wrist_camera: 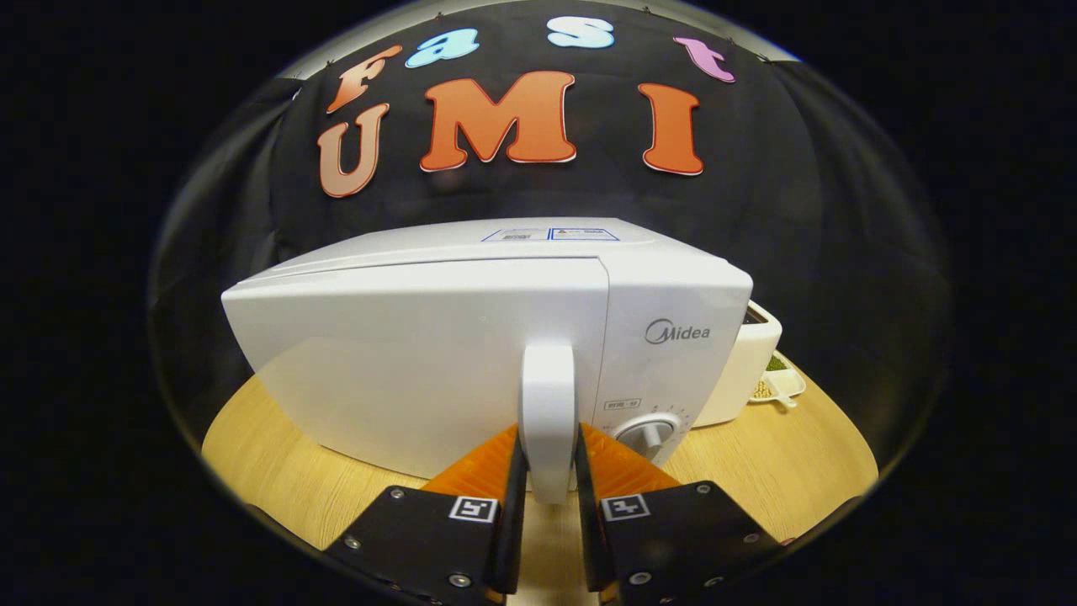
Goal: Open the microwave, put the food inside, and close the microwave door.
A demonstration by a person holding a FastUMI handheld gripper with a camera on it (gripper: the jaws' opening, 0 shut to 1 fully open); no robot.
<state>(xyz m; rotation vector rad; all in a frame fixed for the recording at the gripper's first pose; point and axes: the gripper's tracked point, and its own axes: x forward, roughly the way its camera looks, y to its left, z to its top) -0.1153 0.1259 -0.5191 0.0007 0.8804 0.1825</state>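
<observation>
A pale wooden table [782, 471] stands before a black cloth wall [799, 219] — dim booth, soft light.

The white microwave [471, 337] stands on the wooden table, its front facing the gripper [551, 467]. Its door [404, 362] is shut, flush with the control panel to its right, where a round white dial [649, 435] sits low. A white vertical door handle [549, 421] stands at the door's right edge, between the gripper's two fingers, which appear to press on its sides. Far right, partly hidden behind a white box, a small white tray of food [778, 383] lies on the table; its contents are too small to make out.
</observation>
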